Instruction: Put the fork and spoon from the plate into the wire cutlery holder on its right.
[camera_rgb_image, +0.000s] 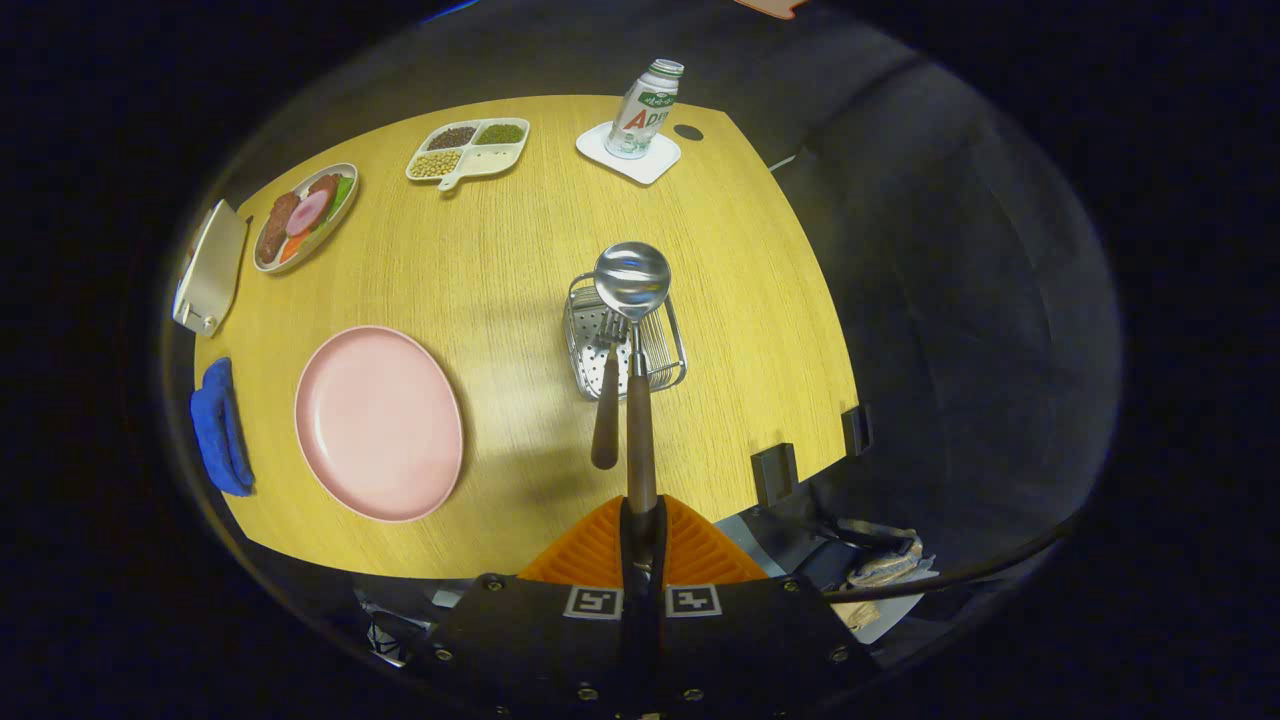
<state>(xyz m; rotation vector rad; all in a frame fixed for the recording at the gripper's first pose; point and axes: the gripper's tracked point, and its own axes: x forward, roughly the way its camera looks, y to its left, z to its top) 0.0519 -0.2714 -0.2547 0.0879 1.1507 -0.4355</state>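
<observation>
Spoon held above the wire holder

My fingers (640, 520) pinch the spoon (634, 340) handle; its bowl points straight ahead over the wire cutlery holder (660, 345), where the fork (607, 400) stands, near the table's (480, 280) right edge.

Shiny metal spoon (632, 277), wood-grain table (500, 260).

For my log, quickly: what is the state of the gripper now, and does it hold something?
Gripper: closed on the brown wooden handle of the silver metal spoon, held above the wire cutlery holder.
</observation>
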